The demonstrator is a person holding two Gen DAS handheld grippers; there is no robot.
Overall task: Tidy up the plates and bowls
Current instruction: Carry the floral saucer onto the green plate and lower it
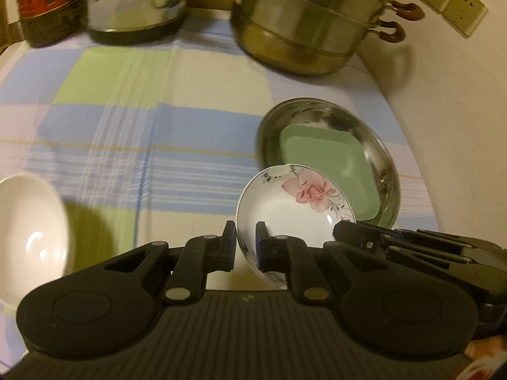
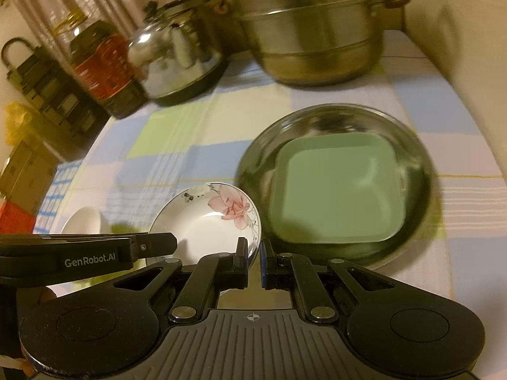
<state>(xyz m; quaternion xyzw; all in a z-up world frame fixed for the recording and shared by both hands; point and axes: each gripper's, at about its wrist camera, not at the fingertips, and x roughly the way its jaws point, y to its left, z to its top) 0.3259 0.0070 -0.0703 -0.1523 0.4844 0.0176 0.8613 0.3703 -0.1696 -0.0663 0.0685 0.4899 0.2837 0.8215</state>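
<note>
A checked tablecloth (image 2: 177,145) in blue, green and cream covers the table. Along its far edge stand a tall stacked steel steamer pot (image 2: 313,31) with brown handles, a shiny steel kettle (image 2: 174,60) beside it, and a dark bottle with a red label (image 2: 104,66). Two beige wall sockets (image 1: 453,6) sit on the wall near the pot.

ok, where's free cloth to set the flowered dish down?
Widest bare checked cloth: between white bowl, kettle and steel basin. Crowded along the back by jar and steamer pot. The basin already holds a green tray.
</note>
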